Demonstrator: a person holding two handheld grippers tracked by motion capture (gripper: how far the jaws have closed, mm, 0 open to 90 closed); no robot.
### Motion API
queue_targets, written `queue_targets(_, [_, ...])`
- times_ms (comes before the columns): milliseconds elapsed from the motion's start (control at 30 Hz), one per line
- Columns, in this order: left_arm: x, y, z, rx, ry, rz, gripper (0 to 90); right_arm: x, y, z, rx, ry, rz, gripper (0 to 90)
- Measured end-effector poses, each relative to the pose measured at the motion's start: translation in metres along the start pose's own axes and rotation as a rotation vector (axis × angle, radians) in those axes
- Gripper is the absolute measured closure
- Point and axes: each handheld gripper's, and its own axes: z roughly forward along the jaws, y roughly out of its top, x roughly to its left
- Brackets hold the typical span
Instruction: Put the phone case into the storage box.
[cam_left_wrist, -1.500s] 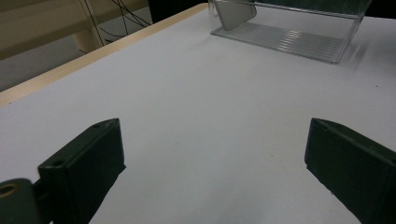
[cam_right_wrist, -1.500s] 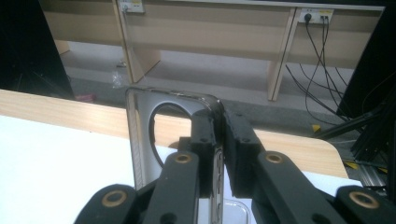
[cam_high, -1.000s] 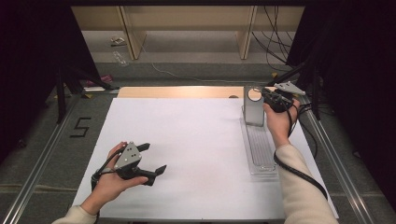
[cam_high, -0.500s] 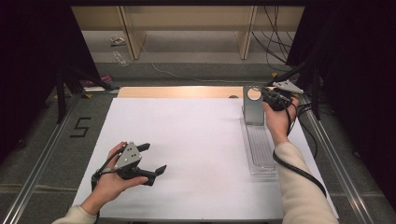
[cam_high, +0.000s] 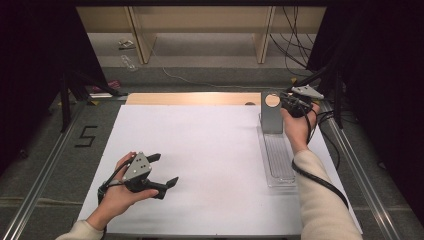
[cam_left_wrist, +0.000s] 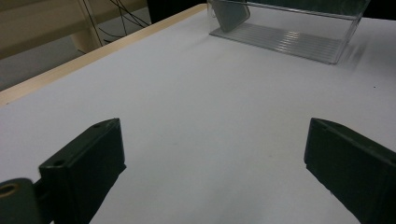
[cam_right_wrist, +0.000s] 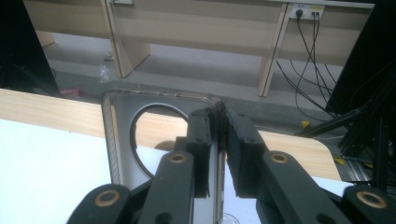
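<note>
Right gripper (cam_high: 289, 103) at 2 o'clock, jaws pinching top edge of upright grey plate (cam_high: 271, 112) with round hole, standing at far end of clear ribbed plastic tray (cam_high: 278, 155); best kept gripped square and moved slowly, no twisting; left gripper (cam_high: 162, 170) idle at 8 o'clock, jaws spread.

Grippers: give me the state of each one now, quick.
Left gripper: open, jaws wide apart, holding nothing, above the white table.
Right gripper: shut on the edge of the grey plate with a round hole.
</note>
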Motion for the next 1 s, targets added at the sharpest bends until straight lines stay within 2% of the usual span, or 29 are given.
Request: queue_targets(1000, [-0.0002,-0.0001,0.0002,0.003,-0.003,0.004,4.8,-0.0034,-0.0013,0.0065,0.017,-0.019,0.014,76.8])
